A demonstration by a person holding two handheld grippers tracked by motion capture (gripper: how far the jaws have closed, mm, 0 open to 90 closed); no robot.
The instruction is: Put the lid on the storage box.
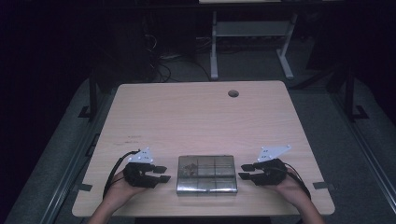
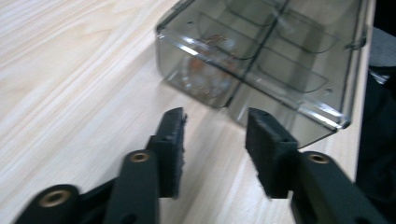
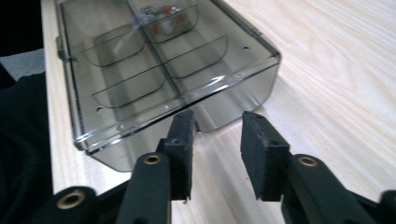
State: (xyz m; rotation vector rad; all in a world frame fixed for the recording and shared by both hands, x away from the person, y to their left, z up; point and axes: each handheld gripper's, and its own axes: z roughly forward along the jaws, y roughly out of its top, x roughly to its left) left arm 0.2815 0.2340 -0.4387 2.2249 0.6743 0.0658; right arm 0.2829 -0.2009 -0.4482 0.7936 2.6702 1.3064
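Lying flat near the table's [image 1: 201, 112] near edge, the smoky clear compartment box [image 1: 206, 174] runs its long axis left to right, divided into six cells; small orange-brown bits [image 1: 189, 165] sit in the far-left cell. Left gripper [image 1: 163, 174] and right gripper [image 1: 244, 171] flank its ends, jaws spread, gripping nothing.

Left gripper [image 1: 162, 174], right gripper [image 1: 246, 171]: black bodies, each topped by grey three-cornered plate with small dark holes. Black cable loops from each. Jaws flat, black, faced with rough foam-like pads [image 2: 175, 151]; brass-coloured rivets at pivots. Forearms bare, no sleeves visible.
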